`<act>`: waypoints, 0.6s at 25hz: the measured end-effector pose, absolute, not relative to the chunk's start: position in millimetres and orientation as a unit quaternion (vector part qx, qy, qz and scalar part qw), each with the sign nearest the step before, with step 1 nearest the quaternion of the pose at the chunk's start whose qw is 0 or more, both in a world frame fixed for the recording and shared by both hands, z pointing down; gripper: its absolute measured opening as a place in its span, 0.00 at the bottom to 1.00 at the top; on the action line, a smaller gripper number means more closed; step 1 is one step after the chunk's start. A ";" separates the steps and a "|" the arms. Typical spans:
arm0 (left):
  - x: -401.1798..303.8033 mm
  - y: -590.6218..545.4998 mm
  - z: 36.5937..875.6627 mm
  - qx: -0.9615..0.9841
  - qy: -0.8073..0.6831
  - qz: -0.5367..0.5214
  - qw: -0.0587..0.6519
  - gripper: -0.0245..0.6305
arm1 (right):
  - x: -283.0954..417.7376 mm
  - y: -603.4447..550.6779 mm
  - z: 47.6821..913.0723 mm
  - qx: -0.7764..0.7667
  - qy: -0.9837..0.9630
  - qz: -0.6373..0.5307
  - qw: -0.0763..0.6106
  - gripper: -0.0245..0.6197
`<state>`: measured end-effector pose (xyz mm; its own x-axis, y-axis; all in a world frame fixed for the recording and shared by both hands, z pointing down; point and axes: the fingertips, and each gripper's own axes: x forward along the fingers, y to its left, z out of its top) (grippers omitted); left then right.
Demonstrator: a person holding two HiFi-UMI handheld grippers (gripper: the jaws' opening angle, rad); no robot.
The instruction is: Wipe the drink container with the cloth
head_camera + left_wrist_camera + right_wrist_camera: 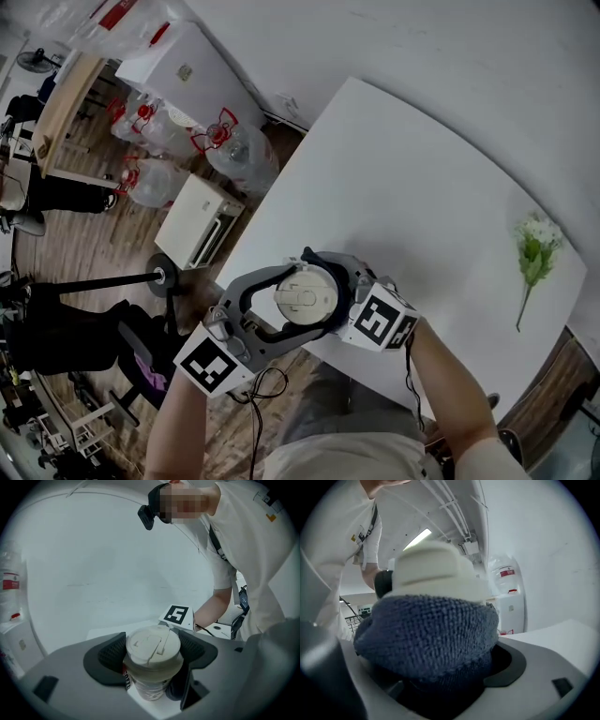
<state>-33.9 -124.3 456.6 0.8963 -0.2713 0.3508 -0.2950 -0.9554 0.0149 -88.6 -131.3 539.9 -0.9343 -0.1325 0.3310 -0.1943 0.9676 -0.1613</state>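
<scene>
Drink container (305,295) stands at the near edge of the white table (403,187), just in front of me, with both grippers gathered around it. I read the table as the largest item in the head view. Its far side carries only a green flower sprig (534,248), which lies well apart from the container.

On the wooden floor to the left of the table I see several clear water bottles (239,150) and a low white box (197,220).

The left gripper (153,653) is clamped on the container. Its two dark pads press on opposite sides of the cup body, directly under the pale lid (152,644), and the container stands upright between them.

The right gripper (438,667) sits at the container's right side, and its marker cube (380,319) is just beside the lid in the head view. Its jaws stand wide and grip the blue cloth (431,634), which is bunched between them and fills the gap. In the right gripper view, the cloth lies against the container's side below the lid. In the left gripper view, a small patch of it shows low beside the cup.
</scene>
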 end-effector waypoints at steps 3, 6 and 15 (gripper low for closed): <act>-35.0 -123.9 457.8 0.973 -0.148 0.178 0.030 0.60 | -85.5 -132.3 568.4 0.096 -0.969 0.105 0.200 0.71; -33.8 -125.6 453.9 0.973 -0.169 0.153 0.036 0.60 | -78.4 -131.1 588.1 0.112 -0.960 0.117 0.227 0.70; -31.2 -132.2 448.9 0.970 -0.202 0.129 0.043 0.60 | -47.3 -122.7 514.3 0.146 -0.969 0.097 0.174 0.60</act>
<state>-31.2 -132.2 448.9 0.8848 -0.3814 0.2677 -0.4038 -0.9143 0.0321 -47.3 -122.7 514.3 -0.8970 -0.2496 0.3648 -0.3170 0.9384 -0.1376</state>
